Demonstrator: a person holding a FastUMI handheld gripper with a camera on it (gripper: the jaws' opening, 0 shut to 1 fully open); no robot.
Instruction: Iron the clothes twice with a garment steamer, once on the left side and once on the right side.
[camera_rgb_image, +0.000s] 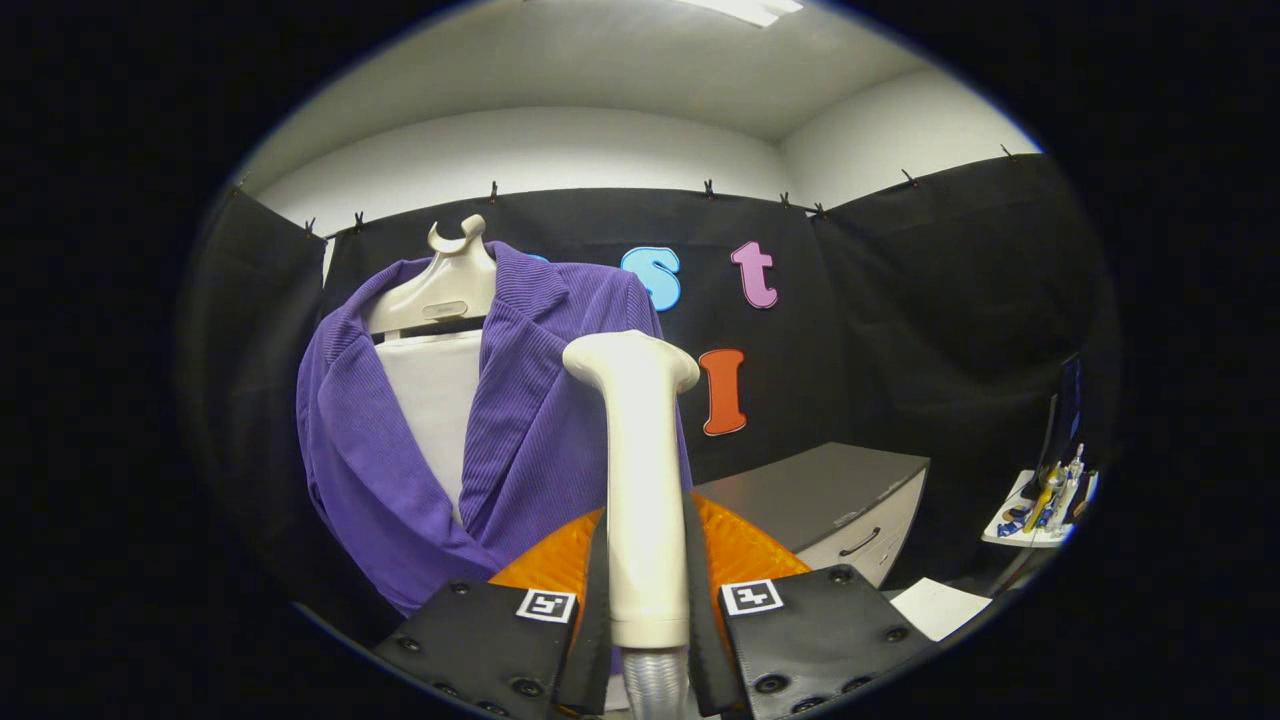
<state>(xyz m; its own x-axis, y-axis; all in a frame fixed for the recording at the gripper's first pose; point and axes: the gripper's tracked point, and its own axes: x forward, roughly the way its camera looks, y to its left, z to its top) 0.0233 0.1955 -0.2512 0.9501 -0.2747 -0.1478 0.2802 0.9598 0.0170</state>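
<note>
Steamer head (632, 365) upright, handle clamped between both fingers of gripper (648, 610). Purple jacket (520, 400) on hanger (440, 285) just beyond, left. Grey cabinet (830, 490) right; white ceiling above.

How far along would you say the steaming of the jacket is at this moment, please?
Done: the steamer is picked up, gripped by its handle between the claw fingers. In hand: its head stands upright in front of the purple jacket's right lapel, though contact cannot be judged. Left: nothing on the fabric shows either pass finished, so both sides may remain.
</note>
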